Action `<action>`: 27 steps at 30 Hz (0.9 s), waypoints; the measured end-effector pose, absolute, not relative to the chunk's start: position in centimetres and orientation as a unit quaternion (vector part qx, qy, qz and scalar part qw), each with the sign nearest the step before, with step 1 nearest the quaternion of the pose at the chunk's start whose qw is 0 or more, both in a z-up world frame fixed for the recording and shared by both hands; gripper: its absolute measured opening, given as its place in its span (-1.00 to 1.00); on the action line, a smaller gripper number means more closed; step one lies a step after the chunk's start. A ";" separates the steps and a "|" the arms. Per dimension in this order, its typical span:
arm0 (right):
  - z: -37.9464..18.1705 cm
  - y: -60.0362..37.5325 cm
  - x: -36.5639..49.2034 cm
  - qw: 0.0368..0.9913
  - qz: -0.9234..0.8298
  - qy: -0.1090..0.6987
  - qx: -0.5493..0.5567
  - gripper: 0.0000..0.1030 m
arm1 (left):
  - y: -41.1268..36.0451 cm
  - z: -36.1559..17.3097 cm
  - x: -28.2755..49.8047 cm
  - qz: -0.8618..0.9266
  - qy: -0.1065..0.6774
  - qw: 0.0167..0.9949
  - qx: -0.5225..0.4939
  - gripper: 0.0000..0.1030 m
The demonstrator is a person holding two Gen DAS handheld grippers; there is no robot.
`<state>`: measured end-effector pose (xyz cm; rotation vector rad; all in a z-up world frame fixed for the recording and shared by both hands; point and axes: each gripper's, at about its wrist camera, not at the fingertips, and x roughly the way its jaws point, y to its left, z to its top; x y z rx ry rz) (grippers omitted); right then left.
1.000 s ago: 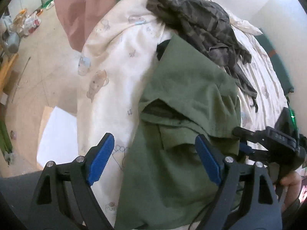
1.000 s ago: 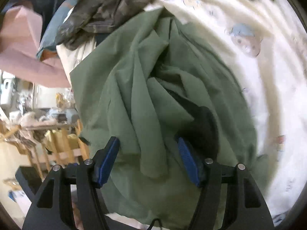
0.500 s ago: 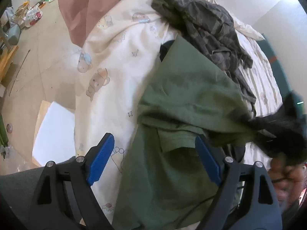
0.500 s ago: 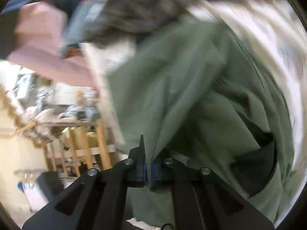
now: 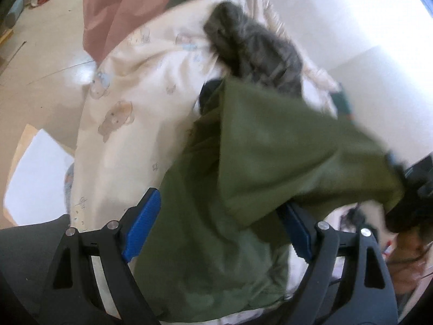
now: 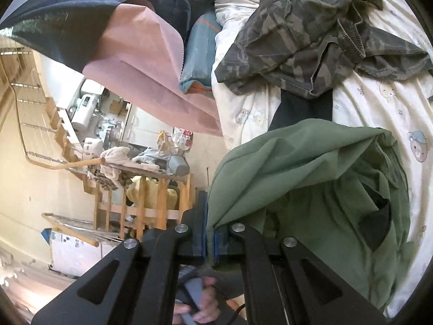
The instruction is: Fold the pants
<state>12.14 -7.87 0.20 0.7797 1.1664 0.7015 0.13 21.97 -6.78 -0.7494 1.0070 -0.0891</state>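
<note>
Green pants point(image 5: 265, 162) lie on a cream bedsheet with bear prints point(image 5: 140, 103). My right gripper point(image 6: 210, 233) is shut on an edge of the green pants point(image 6: 311, 173) and holds that part lifted off the bed; in the left wrist view it shows as a dark blur point(image 5: 414, 189) at the far right. My left gripper point(image 5: 219, 227) stands open low over the near part of the pants, its blue pads point(image 5: 140, 224) on either side of the cloth without pressing it.
Camouflage pants point(image 6: 311, 43) lie crumpled farther up the bed, with a dark garment point(image 6: 303, 108) under them. A pink cloth point(image 6: 140, 62) hangs off the bed's left side. Beyond the edge are floor, wooden racks point(image 6: 151, 205) and clutter. A white wall point(image 5: 351, 27) is at right.
The right gripper closed on the green pants' edge and rose, pulling that part up off the bed. The left gripper stayed open and shifted a little, tilting its view.
</note>
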 end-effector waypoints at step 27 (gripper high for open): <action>-7.0 -15.6 1.8 0.641 0.313 0.503 0.489 -0.93 | 17.9 -8.7 -1.9 -0.102 0.523 0.783 -0.321 0.84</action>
